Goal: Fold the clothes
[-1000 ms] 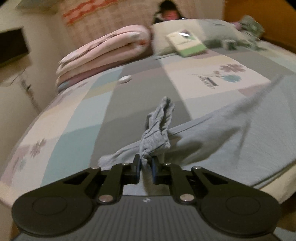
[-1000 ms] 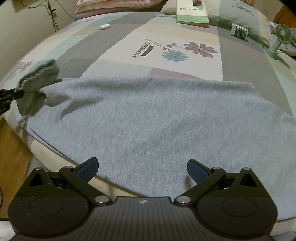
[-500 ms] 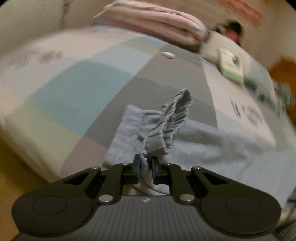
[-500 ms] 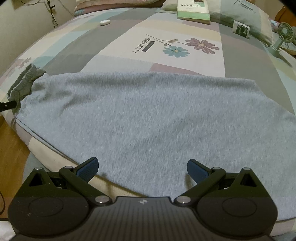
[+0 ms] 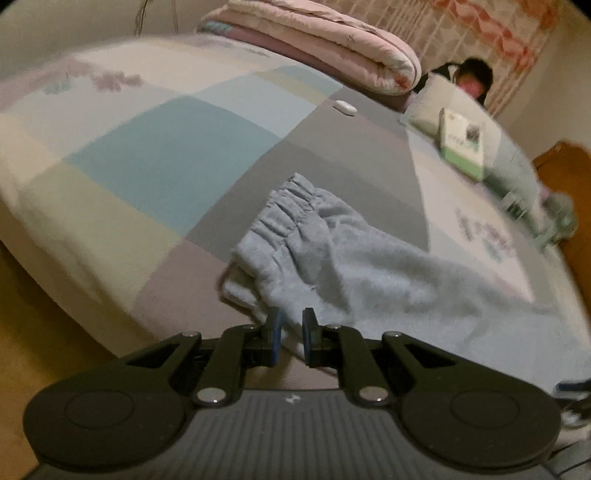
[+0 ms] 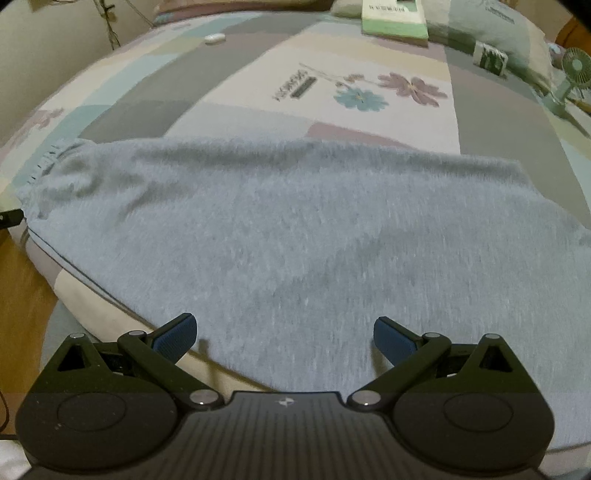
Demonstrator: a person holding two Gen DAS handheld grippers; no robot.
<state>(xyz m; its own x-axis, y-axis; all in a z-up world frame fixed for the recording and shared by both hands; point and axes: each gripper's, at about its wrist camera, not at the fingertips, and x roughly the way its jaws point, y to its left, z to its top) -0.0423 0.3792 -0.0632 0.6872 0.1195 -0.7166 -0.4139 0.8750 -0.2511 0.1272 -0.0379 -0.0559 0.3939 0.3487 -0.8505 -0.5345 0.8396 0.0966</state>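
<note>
Left gripper [image 5: 291, 338], in your left hand, has its jaws nearly closed, a narrow gap between the blue pads; the garment's edge lies just ahead of the tips, and whether cloth is pinched you cannot tell. Grey fleece garment [image 6: 314, 251] lies spread flat across the near part of the bed [image 6: 229, 74], its elastic-gathered end [image 5: 291, 214] rumpled at your left and its near edge draped over the mattress side. Judge it light, soft and limp: it will sag and crease when lifted, so take it at the gathered band or a corner. Right gripper [image 6: 284, 338] hovers wide open above the near edge, holding nothing. Beyond lie a green book [image 6: 395, 18] and a small fan [image 6: 570, 74].
</note>
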